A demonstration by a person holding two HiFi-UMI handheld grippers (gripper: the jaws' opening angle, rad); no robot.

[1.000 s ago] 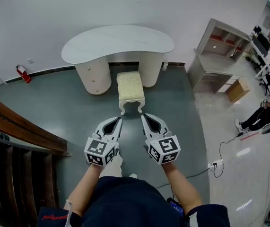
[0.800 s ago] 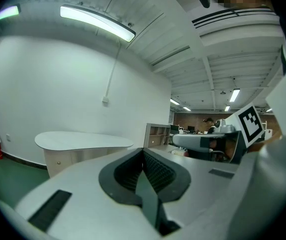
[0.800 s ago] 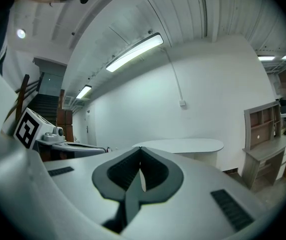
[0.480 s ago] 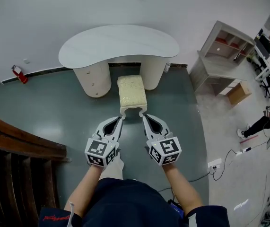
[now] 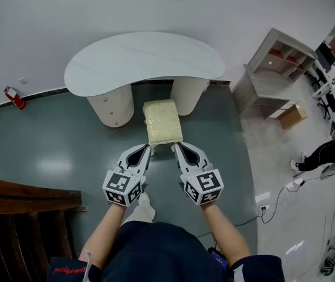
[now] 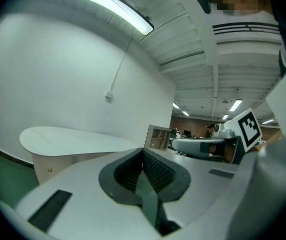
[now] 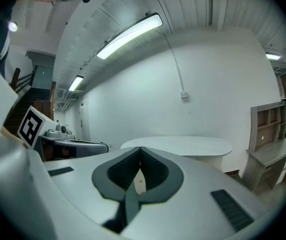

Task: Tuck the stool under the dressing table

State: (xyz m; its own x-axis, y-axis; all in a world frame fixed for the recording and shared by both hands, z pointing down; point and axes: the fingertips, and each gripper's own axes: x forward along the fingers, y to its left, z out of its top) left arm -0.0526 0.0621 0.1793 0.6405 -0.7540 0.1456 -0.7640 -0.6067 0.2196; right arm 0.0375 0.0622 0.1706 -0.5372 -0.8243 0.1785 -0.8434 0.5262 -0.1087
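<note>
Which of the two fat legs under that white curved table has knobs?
The cream pedestal left of the cushioned stool: small round knobs dot its front, while the right pedestal looks plain.

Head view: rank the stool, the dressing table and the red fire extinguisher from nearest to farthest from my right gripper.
1. The stool, just ahead of the right gripper.
2. The dressing table, beyond the stool, against the wall.
3. The fire extinguisher, far off to the left by the wall.

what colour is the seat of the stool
The stool has a pale cream-yellow seat with a faint speckle. The head view shows it best.
</note>
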